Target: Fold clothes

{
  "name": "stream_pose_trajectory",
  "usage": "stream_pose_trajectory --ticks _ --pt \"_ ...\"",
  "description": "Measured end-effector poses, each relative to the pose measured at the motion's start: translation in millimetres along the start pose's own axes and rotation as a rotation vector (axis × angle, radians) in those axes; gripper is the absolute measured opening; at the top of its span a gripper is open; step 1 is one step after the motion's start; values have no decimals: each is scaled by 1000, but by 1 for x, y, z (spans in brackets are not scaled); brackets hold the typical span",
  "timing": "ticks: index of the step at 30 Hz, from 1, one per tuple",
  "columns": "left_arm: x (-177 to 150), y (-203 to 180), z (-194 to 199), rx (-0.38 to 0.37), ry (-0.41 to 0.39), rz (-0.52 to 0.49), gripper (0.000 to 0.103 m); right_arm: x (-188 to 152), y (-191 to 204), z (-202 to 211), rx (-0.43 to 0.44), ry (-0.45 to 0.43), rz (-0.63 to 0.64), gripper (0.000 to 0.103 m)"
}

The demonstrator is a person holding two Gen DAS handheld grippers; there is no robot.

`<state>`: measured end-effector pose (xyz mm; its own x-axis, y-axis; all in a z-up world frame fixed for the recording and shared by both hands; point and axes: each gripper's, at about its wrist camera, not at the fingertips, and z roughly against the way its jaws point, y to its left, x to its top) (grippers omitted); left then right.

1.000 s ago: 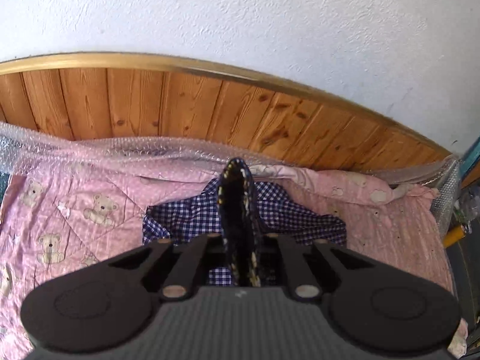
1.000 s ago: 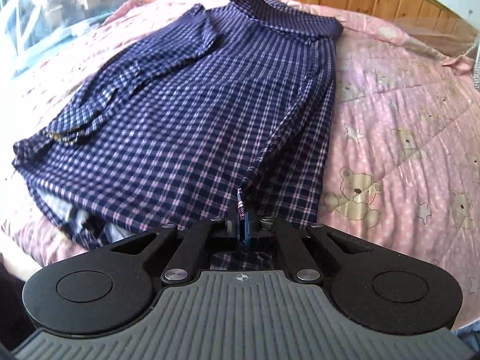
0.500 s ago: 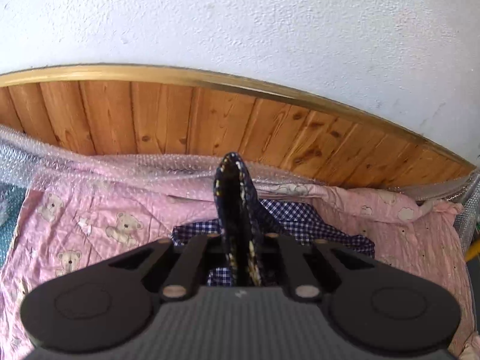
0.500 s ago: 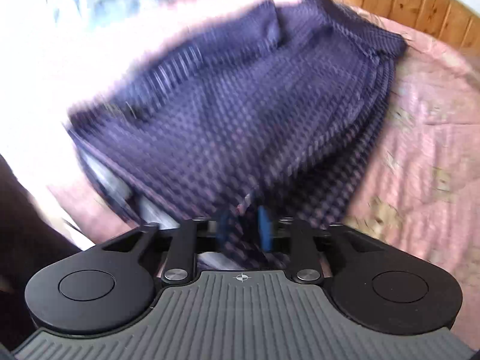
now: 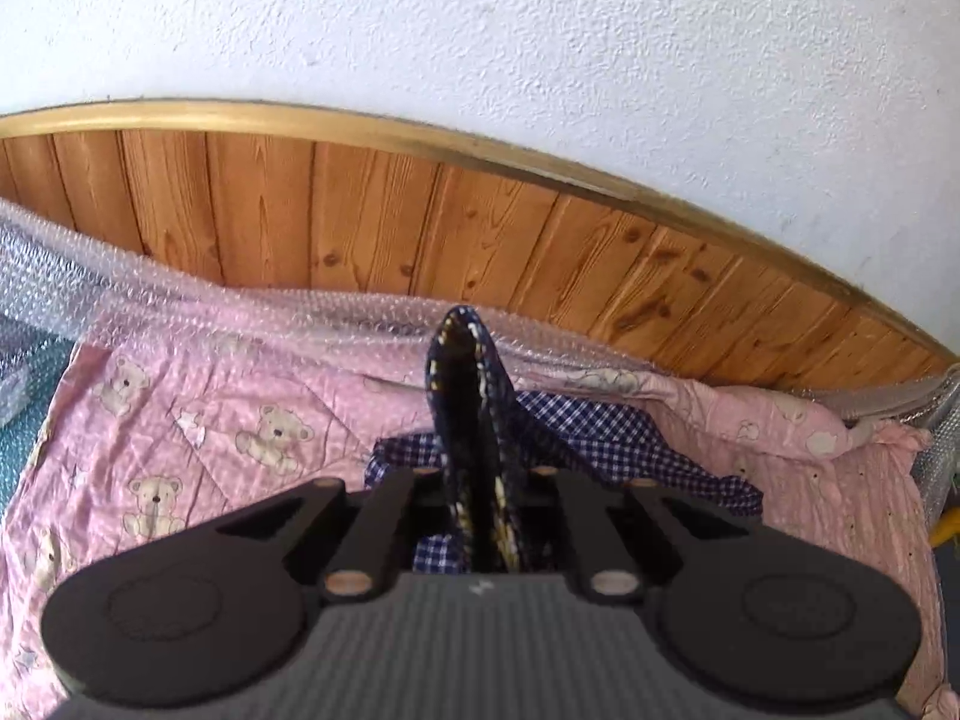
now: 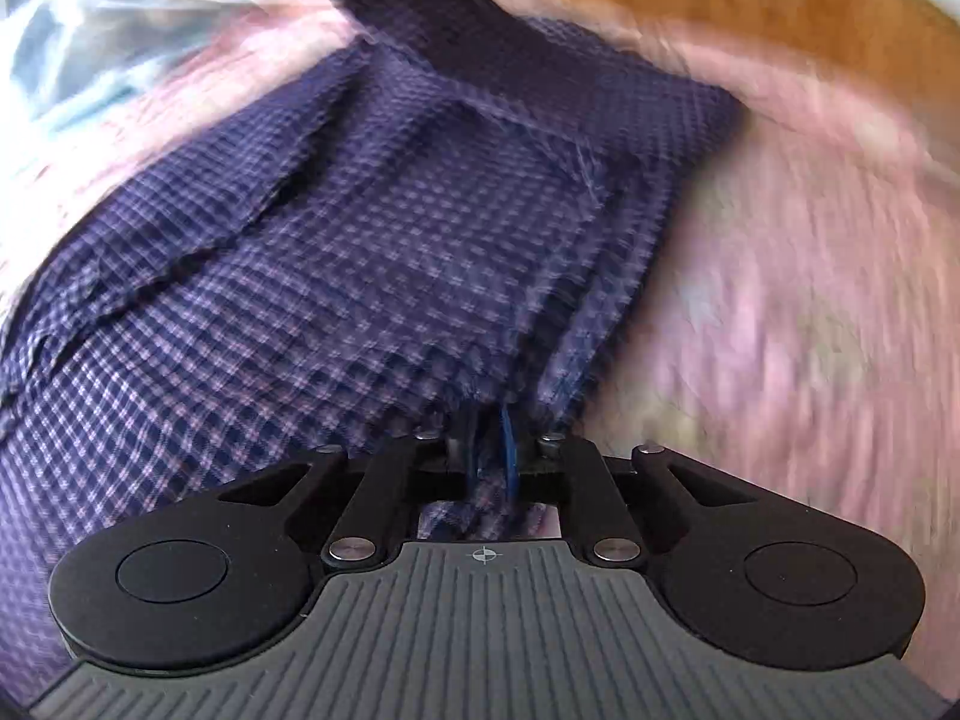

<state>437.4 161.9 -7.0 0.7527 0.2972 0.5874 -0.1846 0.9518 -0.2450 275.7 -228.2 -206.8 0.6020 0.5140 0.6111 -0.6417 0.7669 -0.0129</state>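
Note:
A navy checked shirt [image 6: 372,252] lies spread on the pink quilt [image 6: 810,312], blurred by motion in the right wrist view. My right gripper [image 6: 487,450] is shut on a bunched part of its near edge, with cloth running between the blue pads [image 6: 507,450]. In the left wrist view, my left gripper [image 5: 477,480] is shut on a dark fold of the shirt [image 5: 465,372] that stands up between its fingers. The rest of the shirt [image 5: 606,450] hangs down onto the quilt [image 5: 198,432] behind it. The fingertips of both grippers are hidden by cloth.
A wooden panel [image 5: 372,222] runs along the far side of the bed below a white wall [image 5: 540,48]. Bubble wrap [image 5: 180,300] lines the bed's far edge. A teal surface [image 5: 24,396] shows at far left.
The right gripper has swept forward over the shirt, its pads parting briefly and then closing on more cloth. The left gripper has risen, carrying its fold toward the wooden panel.

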Motion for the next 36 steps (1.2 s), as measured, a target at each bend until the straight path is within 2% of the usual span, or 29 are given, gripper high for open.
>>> stream_pose_trajectory --ticks 2,3,4,5,6,9,10,11,12,16,17,18,20,22,24,28,30,32,34,36 --pt "3 -6 4 -28 -8 -4 8 8 -6 4 10 27 -10 11" --pt "5 -9 6 -42 -12 -7 9 12 -9 9 2 3 -27 16" --pt "4 -13 8 -50 -16 -13 9 17 -11 12 -21 -15 -26 31" --pt "4 -16 10 -58 -20 -18 9 23 -11 9 -39 -23 -21 39" --pt "2 -20 12 -72 -25 -20 9 29 -12 7 -56 -30 -16 42" --pt "-3 -27 14 -100 -29 -18 11 41 -15 -18 -80 18 1 38" --pt "-5 -29 14 -103 -28 -21 12 43 -14 -19 -74 15 6 23" --pt "-6 -31 15 -101 -30 -26 12 45 -13 -20 -68 11 11 20" --pt "-8 -32 16 -102 -34 -31 12 47 -12 -21 -62 8 16 0" --pt "-10 -30 19 -118 -49 -23 12 56 -9 -26 -39 -5 36 0" --pt "-11 -28 19 -119 -47 -16 12 55 -9 -32 -34 18 39 0" --pt "-12 -26 17 -119 -42 -10 12 53 -13 -34 -20 26 29 1" --pt "-14 -22 12 -119 -21 0 12 52 -22 -30 8 34 -8 12" --pt "-20 -20 7 -113 -1 -3 12 53 -37 -9 36 -37 -82 37" --pt "-27 -17 1 -97 9 -6 13 55 -50 2 26 -94 -124 38" --pt "-34 -8 10 -25 -68 39 6 86 -87 -22 -42 -116 -131 36" --pt "-37 -7 22 -58 -91 52 6 106 -115 -38 -40 -126 -189 36" --pt "-39 -9 34 -91 -113 52 5 126 -157 -60 -15 -136 -333 36" --pt "-43 -18 46 -129 -134 20 5 143 -191 -81 -6 -132 -439 44" --pt "-47 -29 59 -165 -163 -22 5 159 -221 -104 24 -120 -538 47"
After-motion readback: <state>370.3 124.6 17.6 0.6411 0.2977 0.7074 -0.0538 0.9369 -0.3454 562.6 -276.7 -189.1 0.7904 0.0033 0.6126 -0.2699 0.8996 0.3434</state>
